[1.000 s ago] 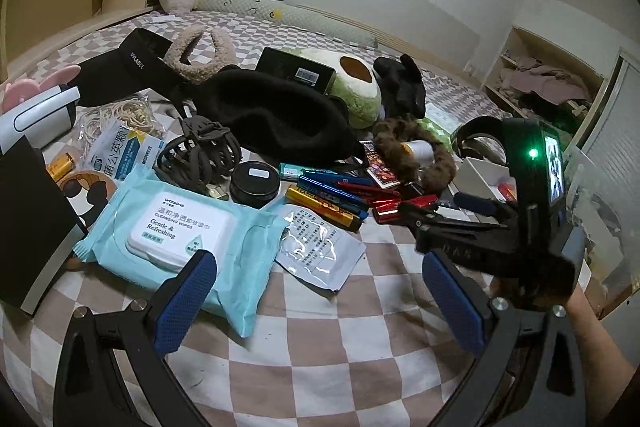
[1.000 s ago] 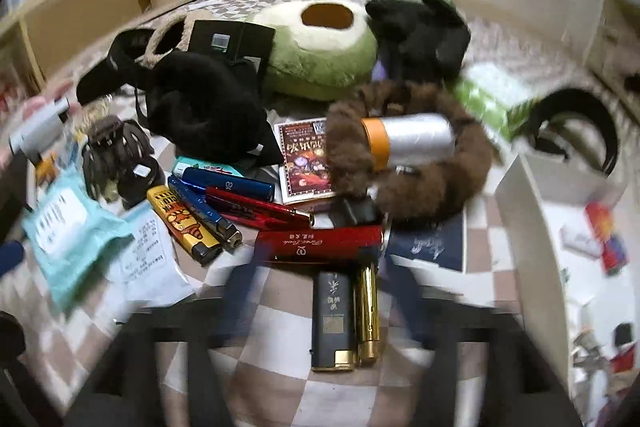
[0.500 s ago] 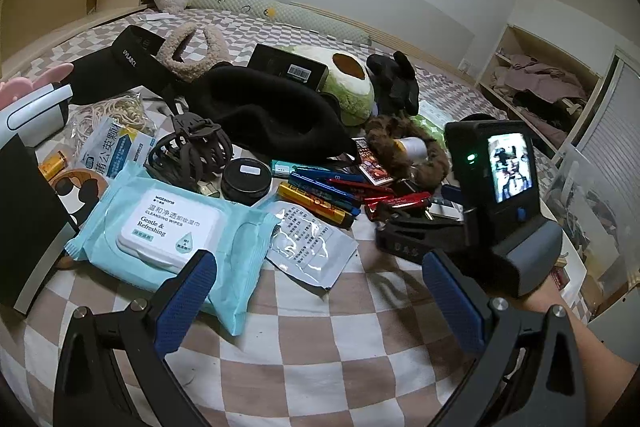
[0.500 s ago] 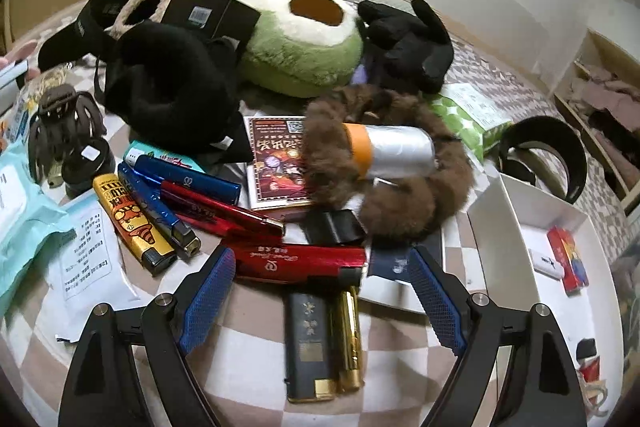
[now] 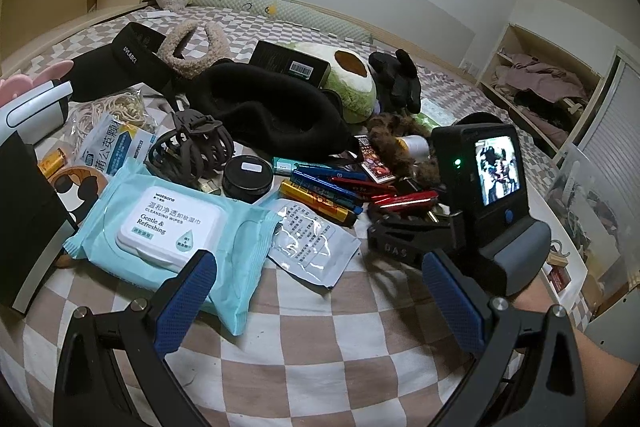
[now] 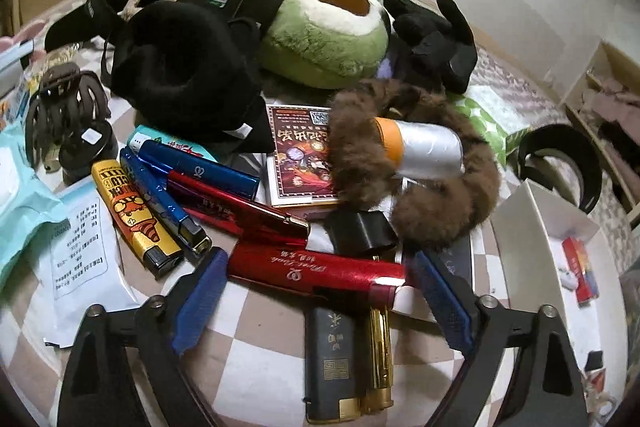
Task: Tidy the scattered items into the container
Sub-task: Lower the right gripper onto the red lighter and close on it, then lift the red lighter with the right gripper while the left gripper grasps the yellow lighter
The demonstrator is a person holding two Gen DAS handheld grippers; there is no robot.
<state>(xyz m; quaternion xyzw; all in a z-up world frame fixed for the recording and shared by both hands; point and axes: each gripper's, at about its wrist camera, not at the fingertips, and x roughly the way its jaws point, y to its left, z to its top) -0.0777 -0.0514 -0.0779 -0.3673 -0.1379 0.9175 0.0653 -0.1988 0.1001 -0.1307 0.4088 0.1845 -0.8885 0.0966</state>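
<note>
Advanced since the earlier frame, the right gripper (image 6: 316, 287) now straddles the red tube (image 6: 316, 273), fingers apart for an end-to-end pinch. Tube lies among the lighters, beside the white container (image 6: 520, 227). Left gripper (image 5: 320, 299) hovers apart, clear.

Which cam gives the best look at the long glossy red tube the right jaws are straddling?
Right wrist. The glossy red tube with gold script lies crosswise, close up, between the open right gripper jaws. In the left wrist view the same tube is only a thin red sliver, partly behind the right gripper body.
</note>
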